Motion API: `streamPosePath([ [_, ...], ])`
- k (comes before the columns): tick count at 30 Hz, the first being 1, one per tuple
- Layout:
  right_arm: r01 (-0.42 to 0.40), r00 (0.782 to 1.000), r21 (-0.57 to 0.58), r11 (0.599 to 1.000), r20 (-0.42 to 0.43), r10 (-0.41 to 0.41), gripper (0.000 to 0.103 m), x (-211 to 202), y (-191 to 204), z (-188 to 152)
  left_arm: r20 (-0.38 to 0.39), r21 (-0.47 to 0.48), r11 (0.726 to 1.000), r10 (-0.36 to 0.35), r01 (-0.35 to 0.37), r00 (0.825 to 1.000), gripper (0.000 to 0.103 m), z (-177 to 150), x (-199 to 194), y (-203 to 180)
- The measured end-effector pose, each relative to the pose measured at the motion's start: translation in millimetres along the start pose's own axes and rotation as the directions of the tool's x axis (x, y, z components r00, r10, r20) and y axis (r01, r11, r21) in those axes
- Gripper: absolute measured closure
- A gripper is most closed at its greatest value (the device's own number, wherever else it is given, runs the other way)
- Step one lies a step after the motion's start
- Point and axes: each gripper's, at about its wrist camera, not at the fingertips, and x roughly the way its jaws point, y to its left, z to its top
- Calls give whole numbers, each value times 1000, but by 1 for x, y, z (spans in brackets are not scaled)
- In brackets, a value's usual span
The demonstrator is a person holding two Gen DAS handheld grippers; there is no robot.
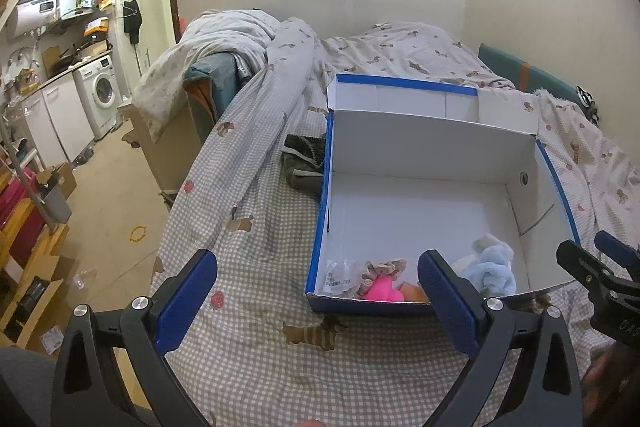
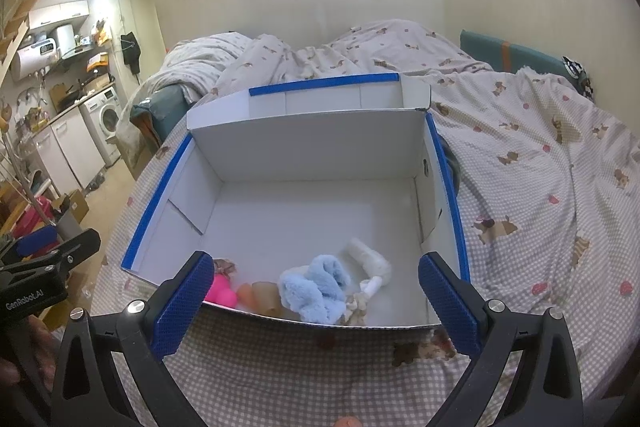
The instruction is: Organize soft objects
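Observation:
An open blue-and-white shoe box (image 1: 424, 151) (image 2: 308, 147) lies on the checked bedsheet. Along its near wall lie soft things: a fluffy light-blue cloth (image 1: 494, 269) (image 2: 316, 287), a pink toy (image 1: 382, 289) (image 2: 222, 291), a white rolled sock (image 2: 366, 255), an orange piece (image 2: 260, 293) and a frilly scrunchie (image 1: 382, 267). A small plastic packet (image 1: 338, 275) lies in the left near corner. My left gripper (image 1: 318, 303) is open and empty, just before the box's left near corner. My right gripper (image 2: 316, 301) is open and empty, over the box's near wall.
A dark grey garment (image 1: 302, 157) lies on the bed left of the box. A rumpled duvet (image 1: 248, 39) and pillows fill the far bed. The bed's left edge drops to the floor with a washing machine (image 1: 102, 89) and shelves beyond.

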Motion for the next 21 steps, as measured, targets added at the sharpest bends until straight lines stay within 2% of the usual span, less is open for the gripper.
streamPosePath([
  [21, -8, 1000, 2, 1000, 1, 8, 0, 1, -3, 2, -11, 7, 1000, -7, 7, 1000, 3, -1, 2, -3],
])
